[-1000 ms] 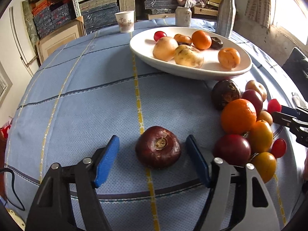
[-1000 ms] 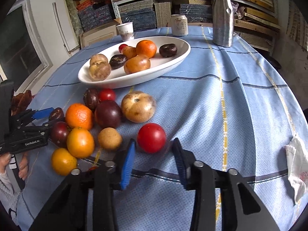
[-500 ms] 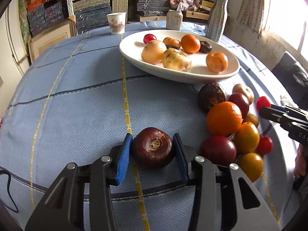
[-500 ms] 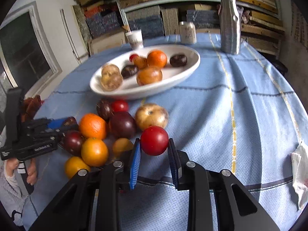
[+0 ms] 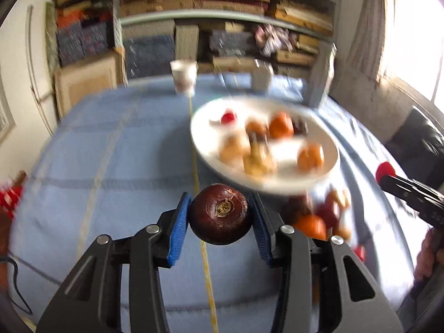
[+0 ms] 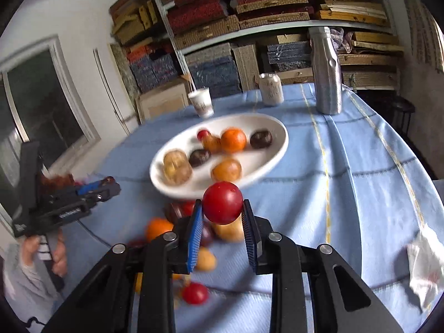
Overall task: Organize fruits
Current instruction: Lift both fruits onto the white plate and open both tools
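Both grabs done since a sec ago: my L gripper (image 5: 220,217), spread wide then, now pinches the dark purple fruit (image 5: 220,213) mid-frame. R gripper (image 6: 222,216) clamps the red fruit (image 6: 222,202) at center. Both fruits were on the cloth, now lifted clear. Next, I'd say: carry to the white bowl (image 6: 273,155) above center. Blue striped tablecloth (image 5: 116,166), loose fruit pile (image 6: 177,238) lower left, packed shelves (image 6: 249,14) up top.

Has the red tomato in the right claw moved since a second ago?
Yes. The red tomato, pinched in the right claw, has come up off the blue tablecloth; it now overlaps the white bowl's near rim.
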`<action>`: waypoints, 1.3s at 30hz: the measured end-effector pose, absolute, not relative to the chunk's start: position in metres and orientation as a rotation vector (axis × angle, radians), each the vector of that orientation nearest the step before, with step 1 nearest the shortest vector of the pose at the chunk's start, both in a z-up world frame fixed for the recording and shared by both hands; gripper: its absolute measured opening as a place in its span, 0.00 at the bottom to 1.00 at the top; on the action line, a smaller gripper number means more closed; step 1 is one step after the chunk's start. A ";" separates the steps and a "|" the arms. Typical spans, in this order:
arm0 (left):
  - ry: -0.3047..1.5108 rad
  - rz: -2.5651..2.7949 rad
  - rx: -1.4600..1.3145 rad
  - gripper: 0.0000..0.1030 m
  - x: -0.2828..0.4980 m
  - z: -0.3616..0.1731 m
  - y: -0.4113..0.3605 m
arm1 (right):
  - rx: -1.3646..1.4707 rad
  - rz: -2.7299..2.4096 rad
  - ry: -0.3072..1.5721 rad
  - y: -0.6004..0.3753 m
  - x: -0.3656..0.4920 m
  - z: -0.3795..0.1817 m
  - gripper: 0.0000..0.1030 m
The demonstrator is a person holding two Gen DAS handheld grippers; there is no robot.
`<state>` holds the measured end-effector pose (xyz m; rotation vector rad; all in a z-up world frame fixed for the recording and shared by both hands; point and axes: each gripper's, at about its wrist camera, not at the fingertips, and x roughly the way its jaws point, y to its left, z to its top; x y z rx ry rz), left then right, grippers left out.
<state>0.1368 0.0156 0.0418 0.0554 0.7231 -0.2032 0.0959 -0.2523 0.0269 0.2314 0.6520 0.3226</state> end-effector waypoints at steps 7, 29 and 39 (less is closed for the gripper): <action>0.692 -0.154 0.040 0.41 0.201 0.065 -0.011 | 0.251 0.289 0.649 -0.244 0.167 0.053 0.27; 0.759 -0.142 -0.083 0.84 0.251 0.026 0.008 | 0.297 0.223 0.636 -0.252 0.196 0.009 0.69; 0.776 -0.130 -0.056 0.93 0.177 0.018 0.021 | 0.328 0.267 0.600 -0.254 0.153 0.019 0.84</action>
